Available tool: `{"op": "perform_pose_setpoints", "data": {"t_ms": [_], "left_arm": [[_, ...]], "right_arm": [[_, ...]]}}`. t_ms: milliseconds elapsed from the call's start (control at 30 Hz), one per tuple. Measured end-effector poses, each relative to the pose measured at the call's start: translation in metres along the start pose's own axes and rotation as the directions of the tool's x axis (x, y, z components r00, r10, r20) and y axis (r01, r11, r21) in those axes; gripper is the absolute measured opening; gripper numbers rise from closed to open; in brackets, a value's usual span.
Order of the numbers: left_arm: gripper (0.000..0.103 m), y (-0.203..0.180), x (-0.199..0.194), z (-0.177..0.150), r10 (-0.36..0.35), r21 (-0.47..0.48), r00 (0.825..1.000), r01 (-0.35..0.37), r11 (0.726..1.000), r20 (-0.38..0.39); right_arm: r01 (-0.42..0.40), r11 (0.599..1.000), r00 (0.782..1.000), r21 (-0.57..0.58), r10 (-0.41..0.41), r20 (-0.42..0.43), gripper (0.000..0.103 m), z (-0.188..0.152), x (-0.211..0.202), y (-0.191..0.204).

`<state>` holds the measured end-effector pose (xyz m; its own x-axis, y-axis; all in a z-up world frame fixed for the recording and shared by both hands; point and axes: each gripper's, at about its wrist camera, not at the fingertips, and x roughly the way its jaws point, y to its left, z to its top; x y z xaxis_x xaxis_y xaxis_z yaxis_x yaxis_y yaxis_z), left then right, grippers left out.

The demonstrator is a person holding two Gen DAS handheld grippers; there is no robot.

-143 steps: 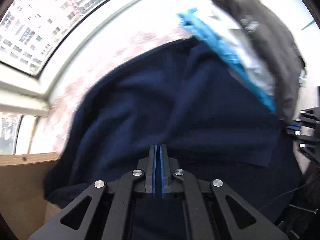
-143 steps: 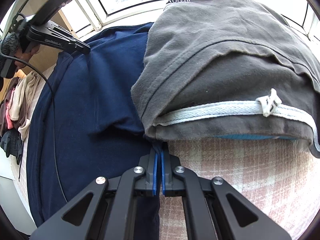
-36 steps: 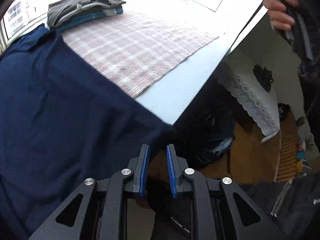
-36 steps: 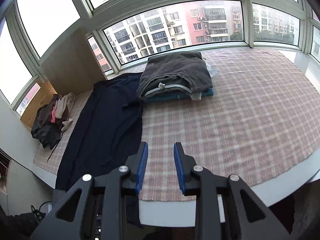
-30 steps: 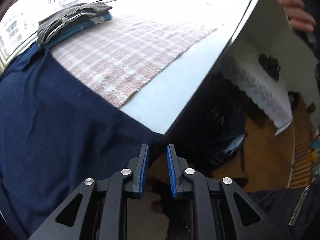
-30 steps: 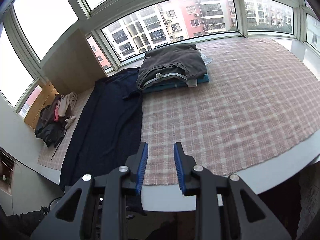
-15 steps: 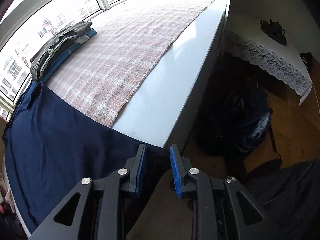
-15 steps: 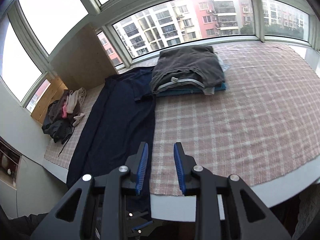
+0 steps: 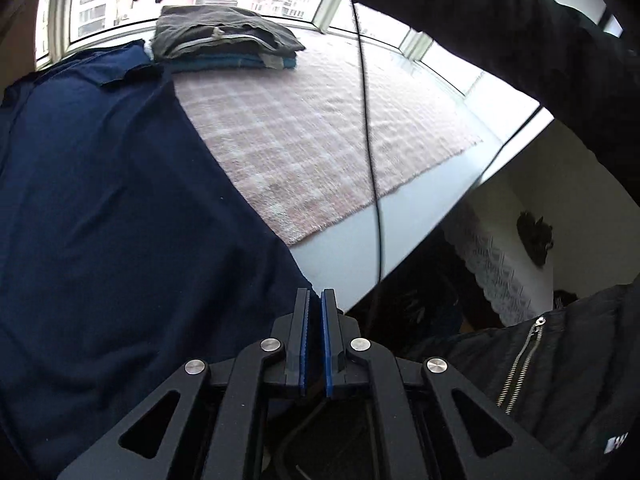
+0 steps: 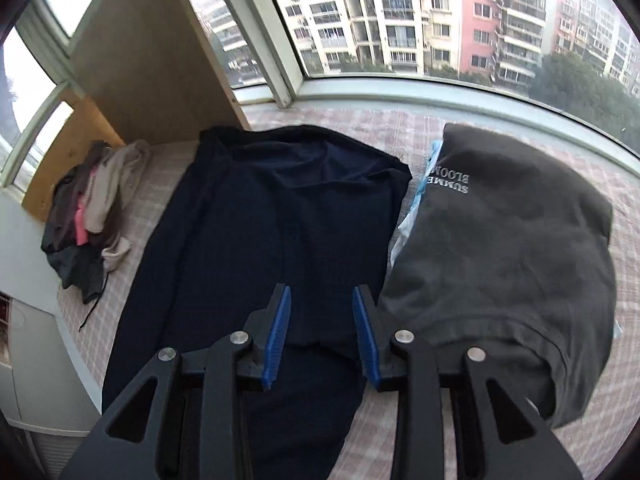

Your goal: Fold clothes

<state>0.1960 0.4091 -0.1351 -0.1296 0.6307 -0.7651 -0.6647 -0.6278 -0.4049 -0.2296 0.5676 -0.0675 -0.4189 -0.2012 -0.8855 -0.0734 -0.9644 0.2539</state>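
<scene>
Left gripper [image 9: 314, 300] is pinching the navy garment [image 9: 120, 220] at its near corner while the right gripper [image 10: 320, 308] is hovering spread above; a thin bite risks slipping out.

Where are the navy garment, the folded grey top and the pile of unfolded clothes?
navy garment [image 10: 288, 216]: right wrist view, middle of the cloth.
folded grey top [image 10: 500, 248]: right wrist view, its upper face.
pile of unfolded clothes [image 10: 92, 208]: right wrist view, centre.

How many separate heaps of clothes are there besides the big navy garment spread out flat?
2: a folded stack topped by a grey garment, right of the navy garment, and a loose unfolded pile to its left by the wooden panel. Others may be hidden.
</scene>
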Motion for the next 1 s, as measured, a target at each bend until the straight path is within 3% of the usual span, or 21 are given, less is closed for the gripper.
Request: {"op": "perform_pose_setpoints", "data": {"t_ms": [67, 133, 400, 800, 833, 867, 900, 1000], "left_arm": [[0.005, 0.005, -0.003, -0.002, -0.003, -0.053, 1.000, 0.003, 0.999, 0.010], [0.005, 0.008, -0.003, -0.003, 0.011, -0.086, 1.000, -0.010, 0.996, 0.019], [0.005, 0.013, -0.010, -0.006, 0.013, -0.176, 0.998, -0.002, 0.984, 0.058], [0.005, 0.016, -0.022, -0.015, 0.012, -0.217, 0.995, 0.009, 0.976, 0.095], [0.005, 0.017, -0.023, -0.016, 0.016, -0.217, 0.996, 0.004, 0.976, 0.092], [0.005, 0.019, -0.024, -0.017, 0.018, -0.222, 0.996, 0.003, 0.975, 0.091], [0.005, 0.020, -0.025, -0.018, 0.015, -0.224, 0.996, 0.006, 0.975, 0.093], [0.005, 0.023, -0.028, -0.022, 0.013, -0.228, 0.995, 0.009, 0.974, 0.097]], "right_arm": [[0.013, 0.999, 0.998, 0.030, -0.012, -0.058, 0.032, 0.019, 0.039, -0.009], [0.078, 0.996, 0.992, 0.037, -0.074, -0.100, 0.032, 0.032, 0.067, -0.016], [0.135, 0.989, 0.971, 0.066, -0.118, -0.209, 0.032, 0.052, 0.114, -0.040], [0.147, 0.988, 0.961, 0.046, -0.132, -0.244, 0.031, 0.049, 0.127, -0.043], [0.149, 0.988, 0.960, 0.041, -0.135, -0.244, 0.026, 0.048, 0.127, -0.042], [0.152, 0.988, 0.960, 0.036, -0.139, -0.244, 0.009, 0.048, 0.128, -0.042], [0.158, 0.986, 0.960, 0.052, -0.141, -0.240, 0.004, 0.048, 0.127, -0.045], [0.117, 0.988, 0.970, 0.097, -0.092, -0.223, 0.004, 0.047, 0.121, -0.053]]}}
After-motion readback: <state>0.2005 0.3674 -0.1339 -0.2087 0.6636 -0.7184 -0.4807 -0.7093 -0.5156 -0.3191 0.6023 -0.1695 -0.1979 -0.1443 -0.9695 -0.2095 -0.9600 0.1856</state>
